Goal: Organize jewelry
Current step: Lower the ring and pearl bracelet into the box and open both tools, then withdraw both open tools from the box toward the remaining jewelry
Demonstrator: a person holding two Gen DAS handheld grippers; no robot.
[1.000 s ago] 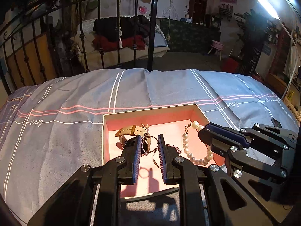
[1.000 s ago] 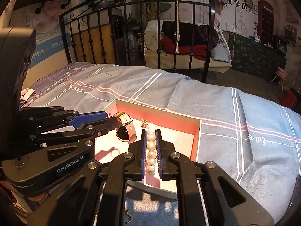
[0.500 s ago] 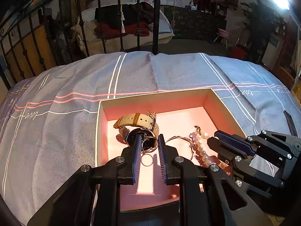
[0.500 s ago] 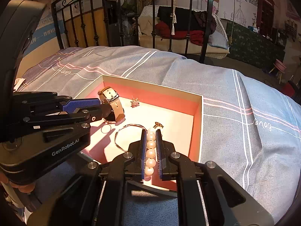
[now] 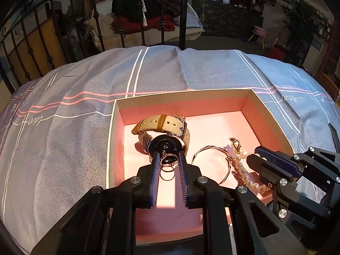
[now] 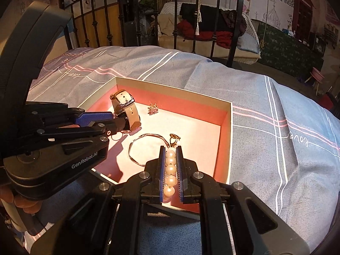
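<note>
While clamped between right tool [image 6: 170, 155] pads, pearl bracelet [image 6: 170, 170] over pink box [image 6: 225, 140].

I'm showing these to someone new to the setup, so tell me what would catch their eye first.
The pink-lined box on the striped bedspread, lit warm against a dim room. In it, the right gripper is shut on a pearl strand near the right wall, beside a thin bangle. The left gripper grips a small ring just in front of a tan-strapped watch.
</note>
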